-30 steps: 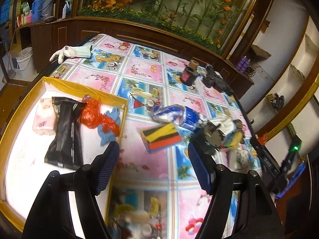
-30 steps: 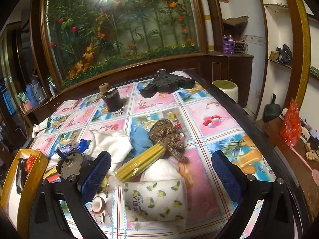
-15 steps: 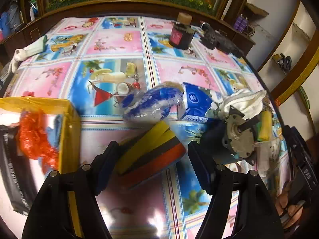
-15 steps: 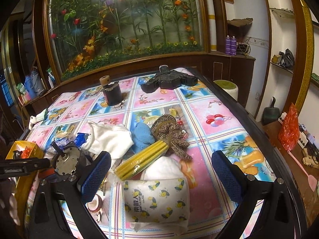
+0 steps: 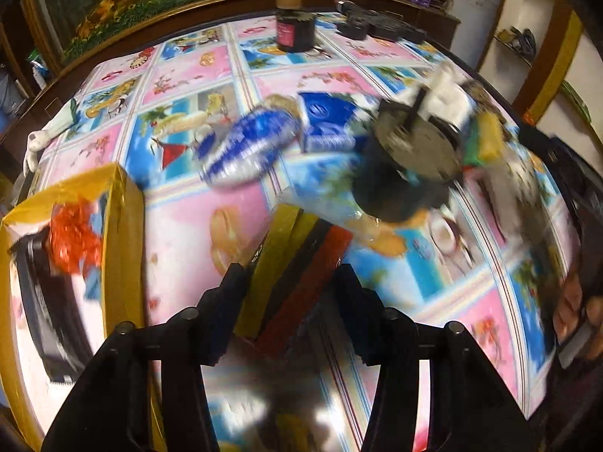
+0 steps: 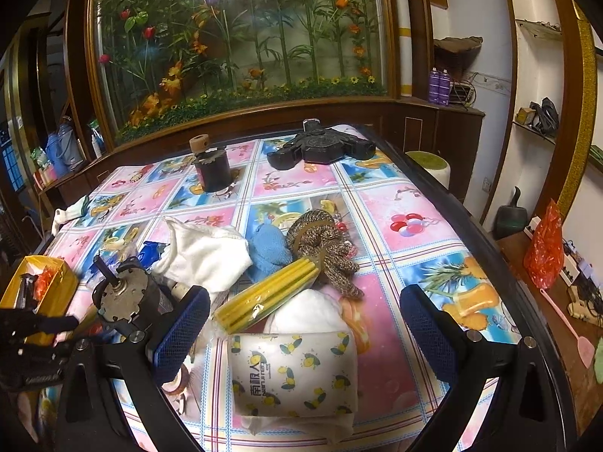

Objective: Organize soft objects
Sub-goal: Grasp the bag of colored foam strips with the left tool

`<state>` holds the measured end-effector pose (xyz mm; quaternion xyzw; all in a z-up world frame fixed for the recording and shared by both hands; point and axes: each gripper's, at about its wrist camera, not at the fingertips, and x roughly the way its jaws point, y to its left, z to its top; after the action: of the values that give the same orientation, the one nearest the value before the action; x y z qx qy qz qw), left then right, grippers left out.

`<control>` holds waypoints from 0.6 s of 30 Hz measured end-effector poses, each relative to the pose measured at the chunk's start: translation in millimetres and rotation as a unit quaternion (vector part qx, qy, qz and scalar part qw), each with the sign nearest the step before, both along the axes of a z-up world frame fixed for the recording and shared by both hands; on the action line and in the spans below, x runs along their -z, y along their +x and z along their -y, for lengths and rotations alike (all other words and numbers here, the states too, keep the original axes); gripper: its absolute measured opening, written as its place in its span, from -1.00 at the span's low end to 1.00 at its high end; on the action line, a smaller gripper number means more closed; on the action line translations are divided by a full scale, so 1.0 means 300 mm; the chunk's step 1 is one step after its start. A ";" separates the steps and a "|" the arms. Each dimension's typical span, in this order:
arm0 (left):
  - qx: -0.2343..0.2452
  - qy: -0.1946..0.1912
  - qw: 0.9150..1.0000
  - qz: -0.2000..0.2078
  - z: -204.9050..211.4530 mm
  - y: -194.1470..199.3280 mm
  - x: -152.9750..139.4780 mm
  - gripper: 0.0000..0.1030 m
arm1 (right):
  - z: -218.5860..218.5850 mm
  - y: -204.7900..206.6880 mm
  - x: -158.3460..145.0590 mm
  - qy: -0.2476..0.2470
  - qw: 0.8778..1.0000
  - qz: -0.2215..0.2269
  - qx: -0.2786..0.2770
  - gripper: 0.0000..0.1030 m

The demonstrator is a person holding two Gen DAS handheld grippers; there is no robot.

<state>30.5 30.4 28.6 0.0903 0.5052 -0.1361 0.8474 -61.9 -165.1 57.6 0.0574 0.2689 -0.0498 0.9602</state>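
In the left wrist view my left gripper has its two fingers pressed on either side of a pack of yellow, black and red sponges on the patterned tablecloth. The yellow box with a red bag and a black packet stands to its left. In the right wrist view my right gripper is open and empty above a lemon-print tissue pack. A yellow cloth roll, white towel, blue cloth and brown knit piece lie just beyond it.
A small motor stands between the two grippers. A blue-and-white packet and a blue pouch lie beyond the sponges. A dark jar, a black device and a white glove sit toward the far edges.
My left gripper has moved forward and down onto the sponge pack and its fingers have closed on it. The right gripper has stayed open in place.
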 end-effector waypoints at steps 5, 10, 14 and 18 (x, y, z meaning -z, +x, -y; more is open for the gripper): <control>0.026 -0.039 0.999 -0.010 -0.014 -0.134 -0.050 -0.06 | 0.004 -0.005 0.002 0.003 1.000 0.002 0.002 0.98; 0.018 -0.078 0.995 0.053 -0.110 -0.208 -0.164 0.28 | 0.020 -0.013 0.003 0.012 1.000 0.004 0.009 0.98; 0.029 -0.052 0.996 0.060 -0.123 -0.202 -0.142 0.39 | 0.026 -0.005 0.006 0.019 1.000 -0.003 0.008 0.98; 0.056 -0.046 0.997 0.042 -0.081 -0.187 -0.076 0.39 | 0.022 -0.004 0.002 0.013 1.000 -0.003 0.010 0.98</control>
<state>-25.7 54.7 51.4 0.0854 0.4569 -0.2027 0.8619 -63.2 -171.8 57.1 0.0725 0.2718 -0.0559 0.9580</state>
